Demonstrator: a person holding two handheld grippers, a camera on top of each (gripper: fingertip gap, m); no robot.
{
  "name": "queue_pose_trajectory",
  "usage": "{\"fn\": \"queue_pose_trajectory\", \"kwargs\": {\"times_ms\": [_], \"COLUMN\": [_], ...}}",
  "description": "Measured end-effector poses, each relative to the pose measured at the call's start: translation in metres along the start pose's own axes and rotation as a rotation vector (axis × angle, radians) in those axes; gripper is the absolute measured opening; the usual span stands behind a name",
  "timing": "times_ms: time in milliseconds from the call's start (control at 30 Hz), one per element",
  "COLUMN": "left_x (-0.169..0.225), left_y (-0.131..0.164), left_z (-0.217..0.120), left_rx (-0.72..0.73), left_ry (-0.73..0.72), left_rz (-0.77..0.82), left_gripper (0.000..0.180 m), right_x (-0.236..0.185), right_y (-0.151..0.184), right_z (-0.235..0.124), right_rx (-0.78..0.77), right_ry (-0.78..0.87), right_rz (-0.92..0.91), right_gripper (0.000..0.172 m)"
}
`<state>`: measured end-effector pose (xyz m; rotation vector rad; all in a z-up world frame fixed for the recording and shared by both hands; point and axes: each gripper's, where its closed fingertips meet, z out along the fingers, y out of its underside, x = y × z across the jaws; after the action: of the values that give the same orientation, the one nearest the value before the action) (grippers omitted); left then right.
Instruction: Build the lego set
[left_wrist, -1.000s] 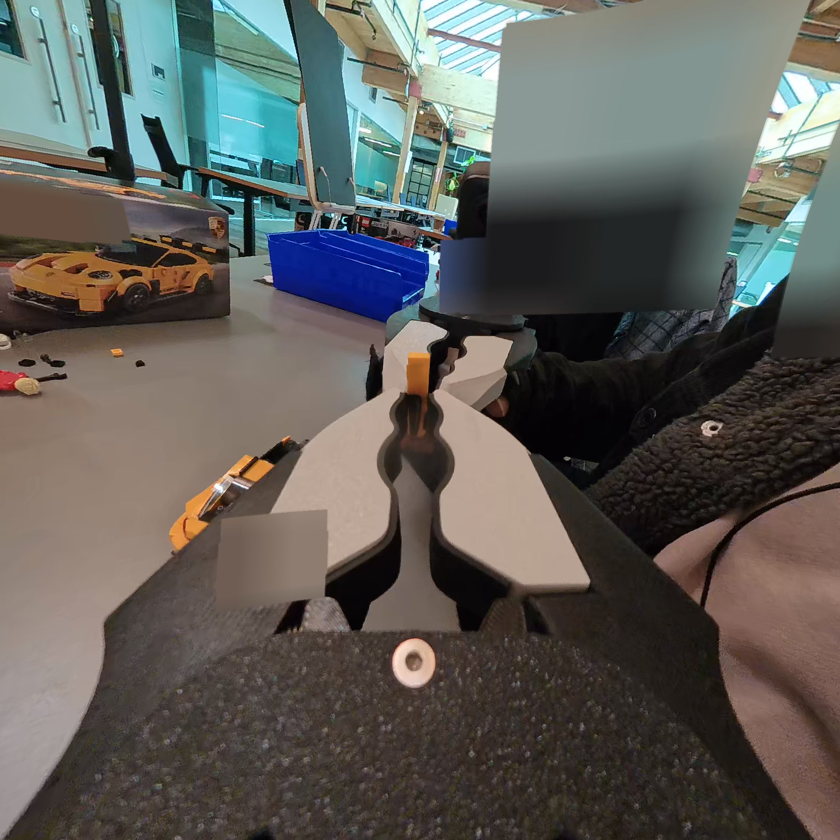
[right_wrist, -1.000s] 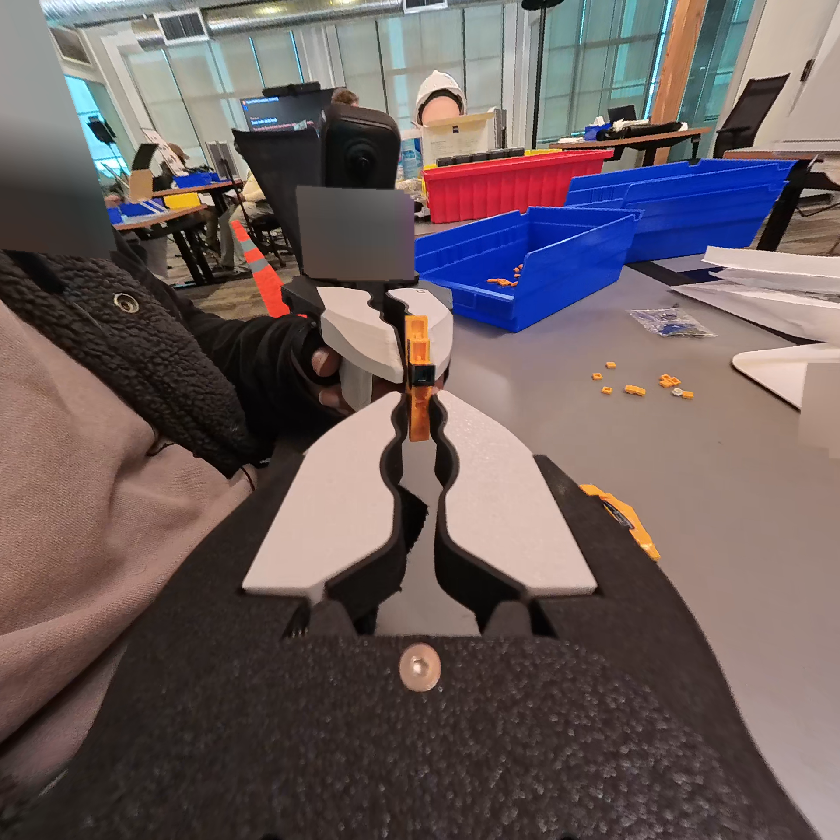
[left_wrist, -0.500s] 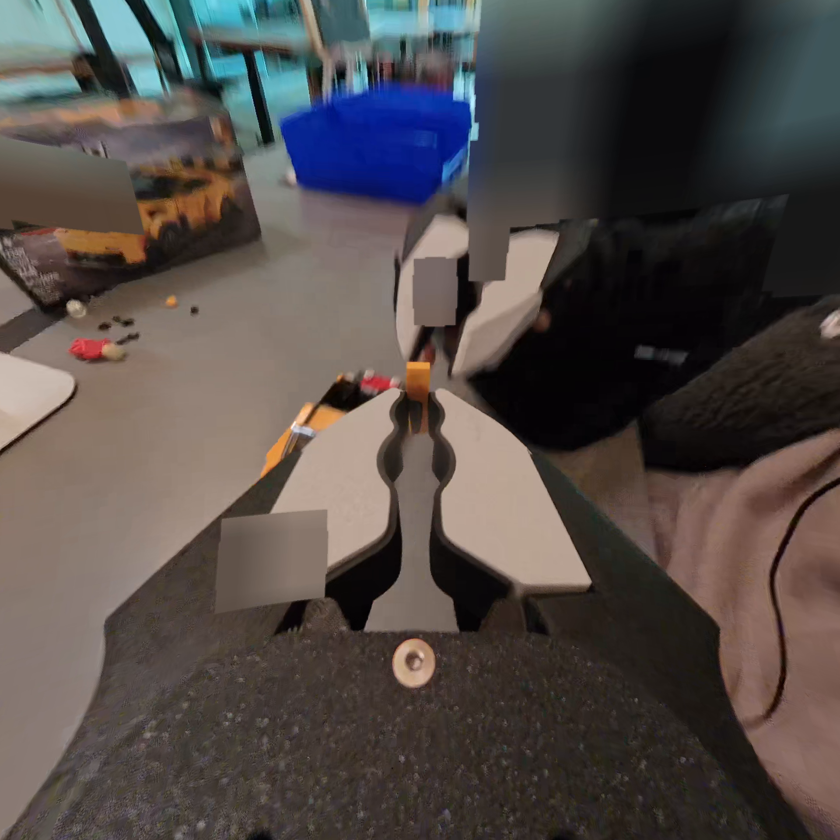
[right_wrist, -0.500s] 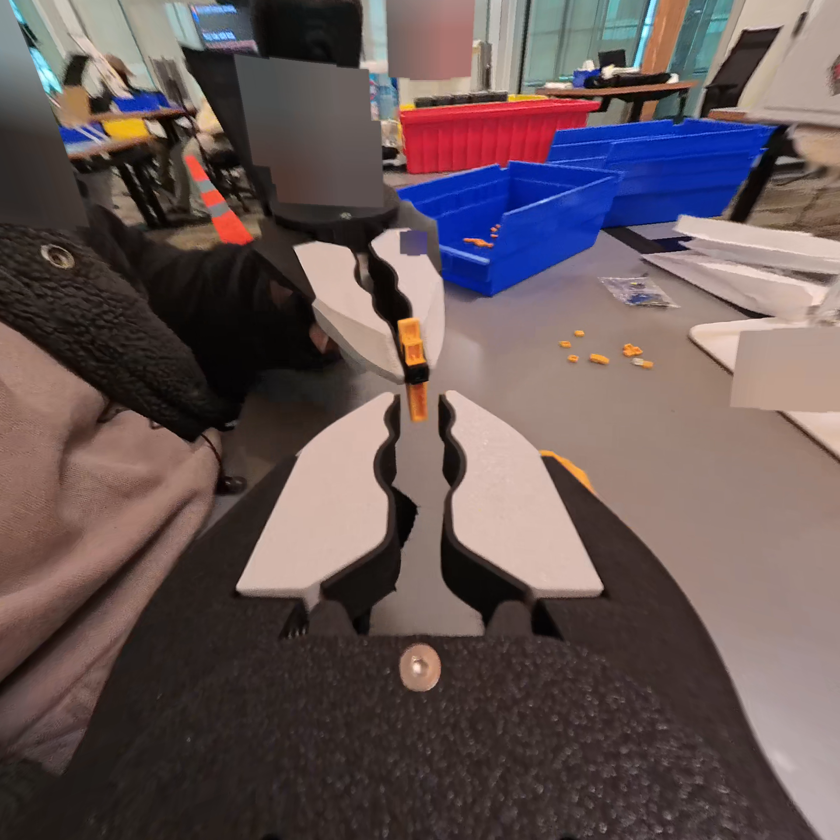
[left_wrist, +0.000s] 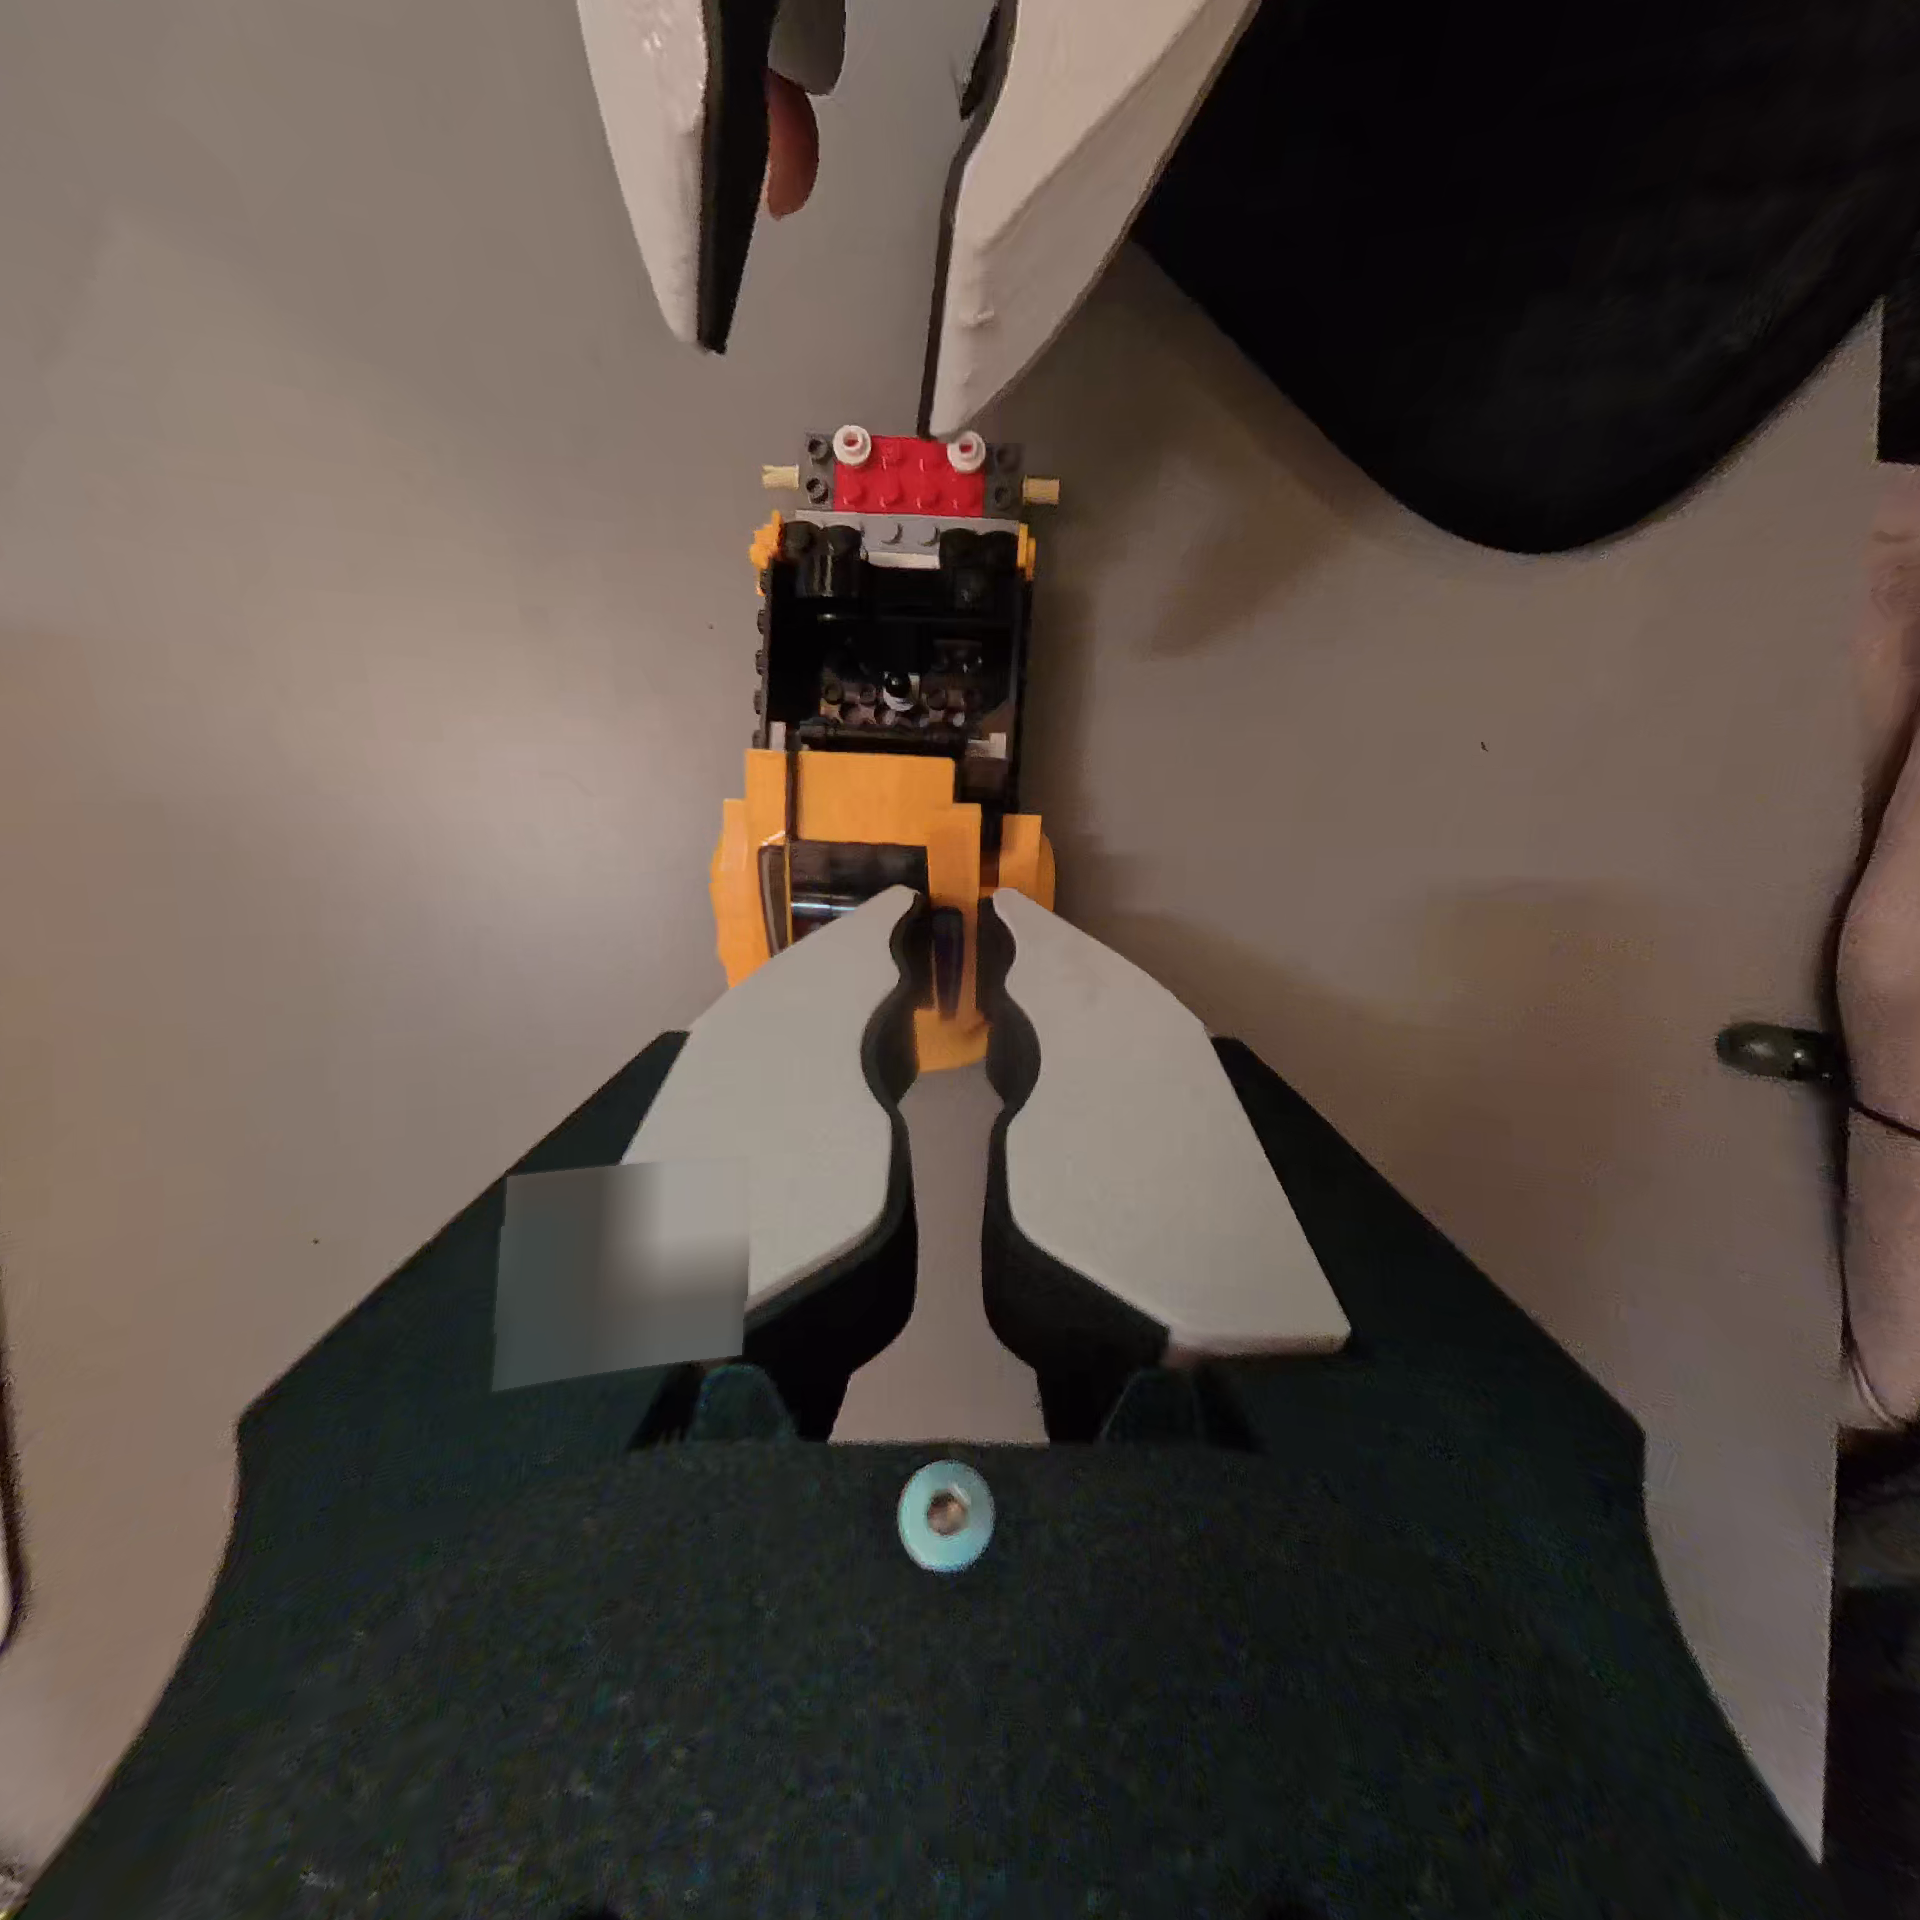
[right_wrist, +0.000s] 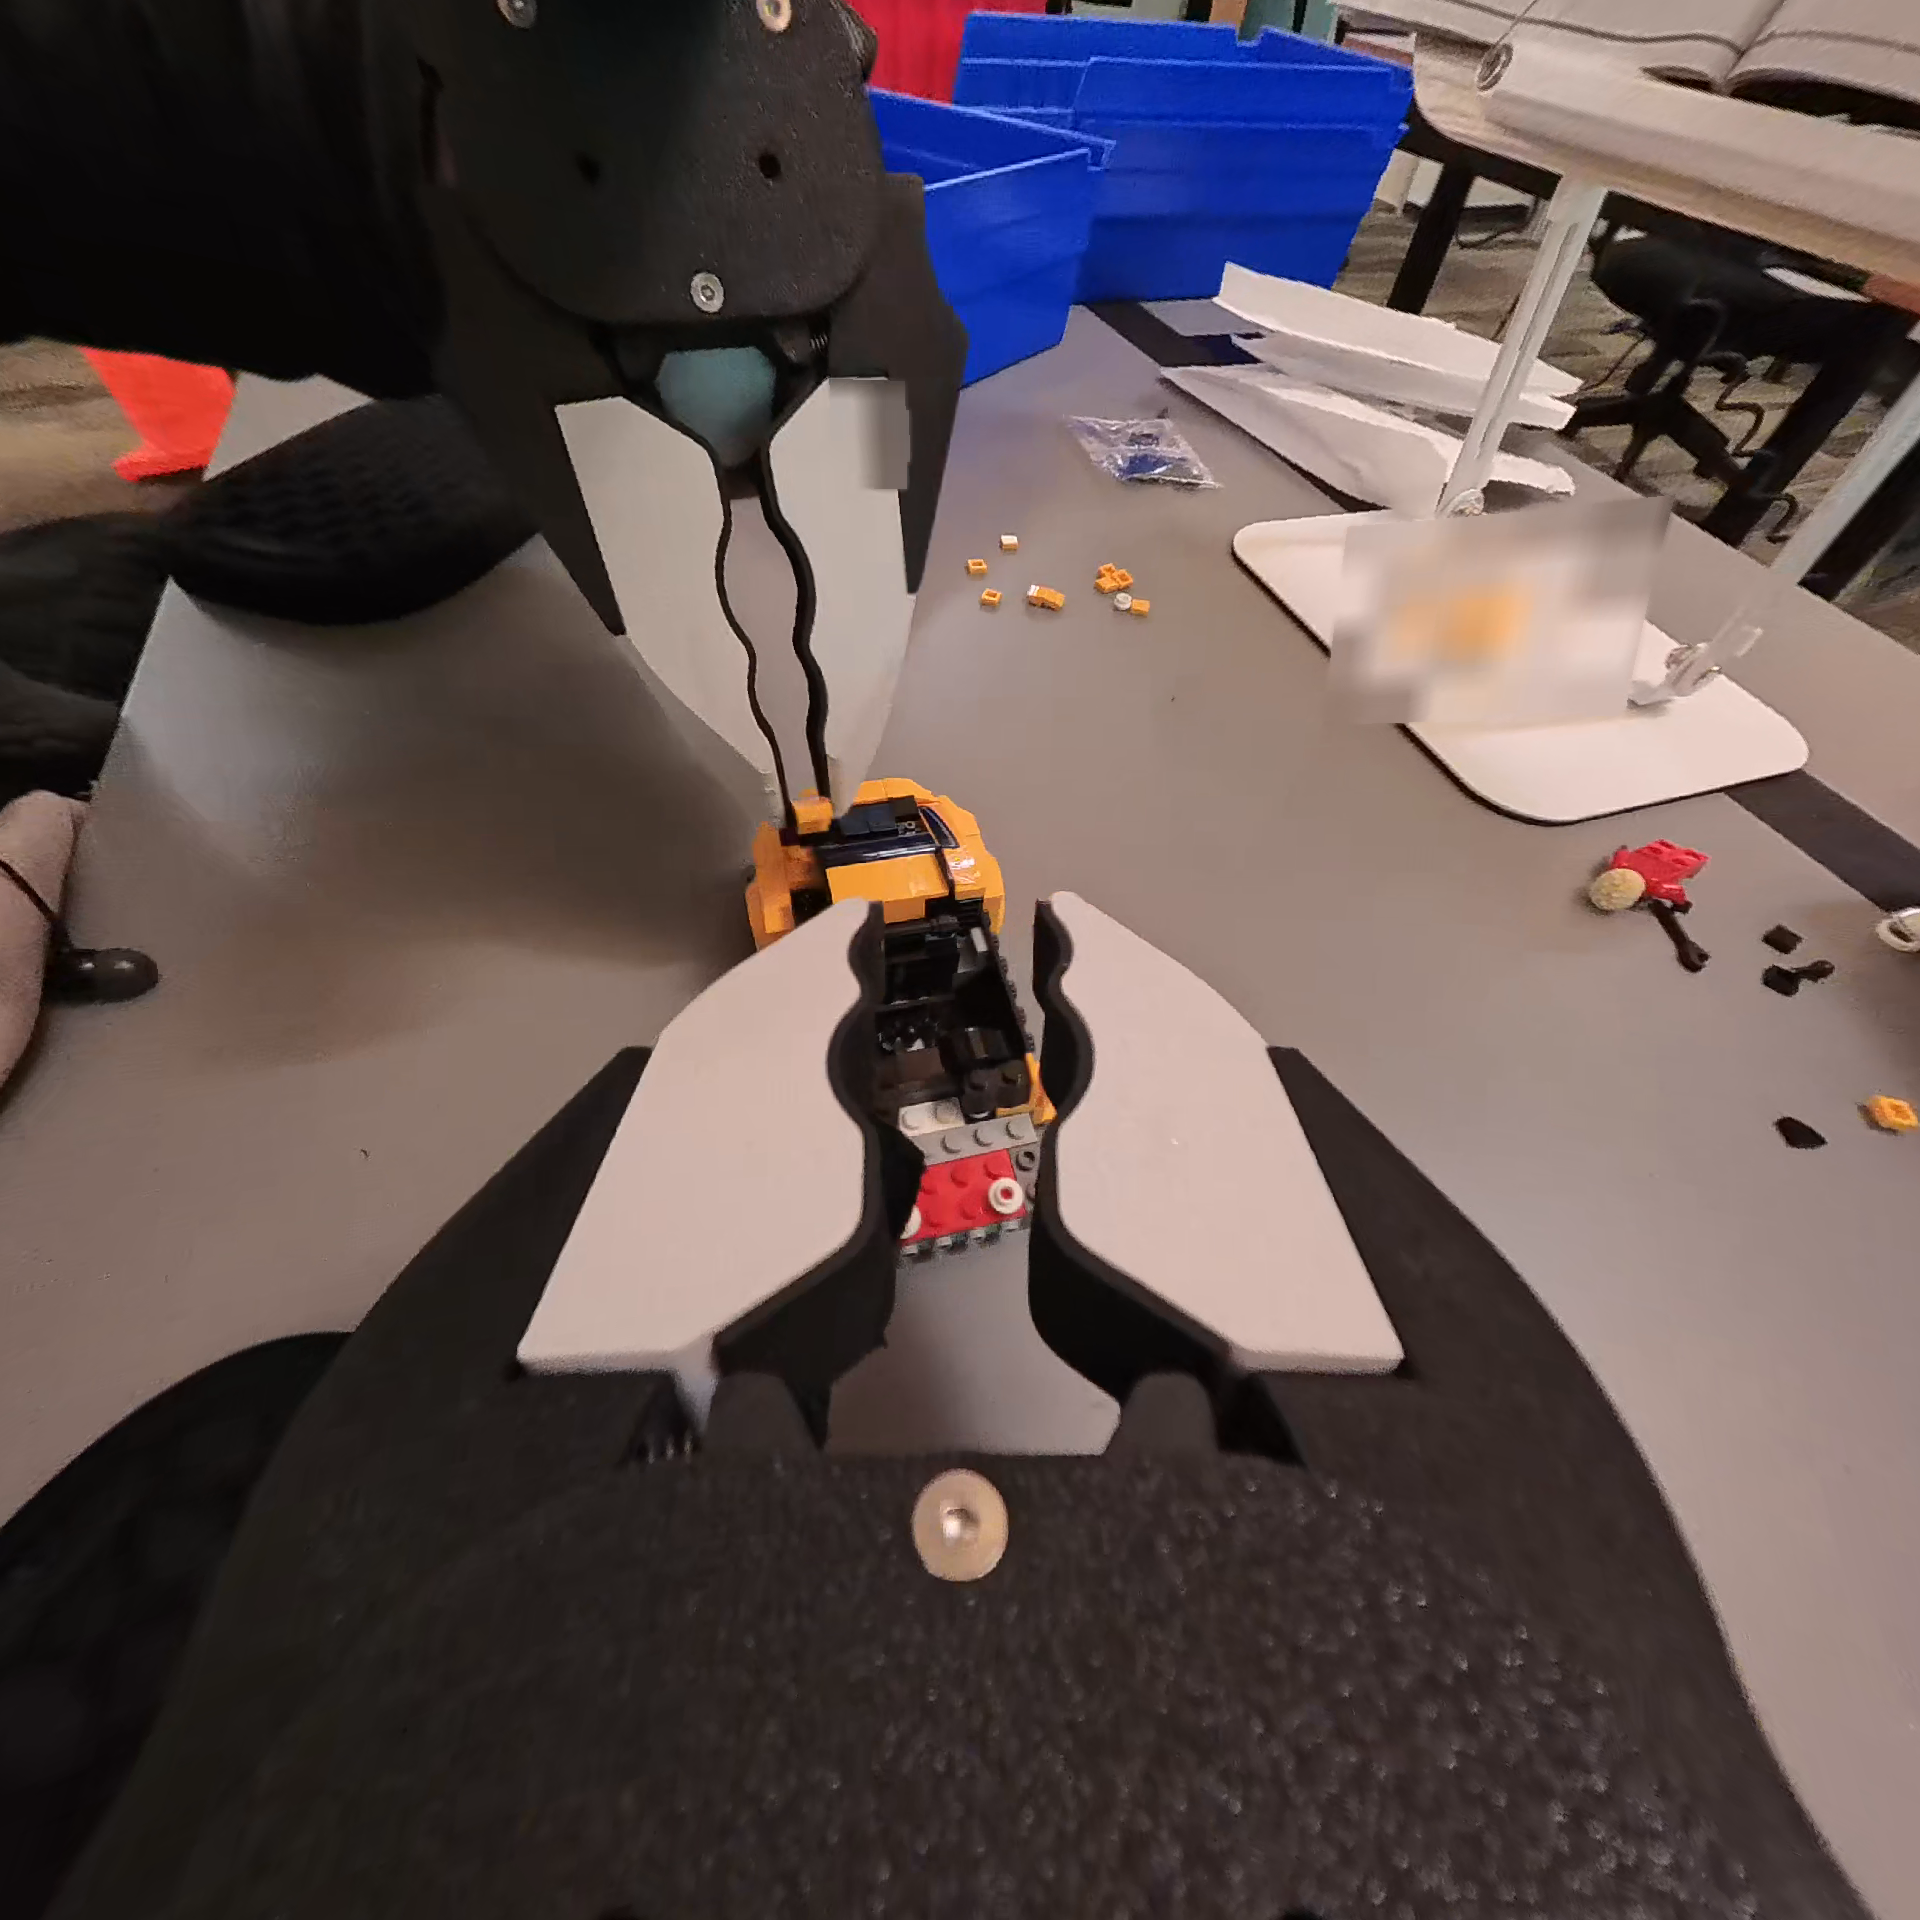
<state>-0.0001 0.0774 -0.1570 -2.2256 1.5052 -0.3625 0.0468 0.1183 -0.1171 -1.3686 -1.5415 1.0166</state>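
Note:
A partly built yellow-orange brick car (left_wrist: 883, 800) with a black open middle and a red plate at its rear lies on the grey table (left_wrist: 312, 727). My left gripper (left_wrist: 951, 904) points down at the car's front end. It is shut on a small orange brick piece (right_wrist: 811, 814), which it holds against the car's front top, as the right wrist view shows (right_wrist: 800, 790). My right gripper (right_wrist: 951, 914) is open, its fingers astride the car's (right_wrist: 894, 873) black middle with a gap to the pads. It hangs over the car's rear in the left wrist view (left_wrist: 826, 384).
Blue bins (right_wrist: 1195, 156) stand at the table's back. Loose orange bits (right_wrist: 1060, 592), a small plastic bag (right_wrist: 1143, 452), a white stand base (right_wrist: 1558, 748), folded papers (right_wrist: 1351, 353) and red and black pieces (right_wrist: 1652, 873) lie to the right. A person's dark sleeve (right_wrist: 312, 499) is at left. My hands' fingertips stand some 8 centimeters from each other.
Both grippers came down from mid-air to the car. My right gripper let go of the orange piece and opened wider. My left gripper kept the piece and set it against the car's front.

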Motion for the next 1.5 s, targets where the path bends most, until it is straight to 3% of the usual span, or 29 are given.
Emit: {"fn": "queue_pose_trajectory", "kwargs": {"times_ms": [233, 733, 1500], "left_x": [0.003, 0.000, 0.000], "left_y": [-0.003, -0.002, 0.008], "left_z": [0.001, 0.000, 0.007], "left_rx": [-0.043, 0.178, -0.087], "left_ry": [0.027, 0.112, -0.057], "left_rz": [0.023, -0.092, 0.127], "left_gripper": [0.008, 0.008, 0.008], "right_x": [-0.007, -0.009, -0.016], "right_y": [-0.004, -0.005, 0.000], "right_z": [0.001, 0.002, 0.007], "right_rx": [0.006, 0.018, -0.009], "right_ry": [-0.006, -0.007, -0.031], "right_rz": [-0.029, -0.020, -0.026], "right_gripper": [0.026, 0.024, 0.023]}}
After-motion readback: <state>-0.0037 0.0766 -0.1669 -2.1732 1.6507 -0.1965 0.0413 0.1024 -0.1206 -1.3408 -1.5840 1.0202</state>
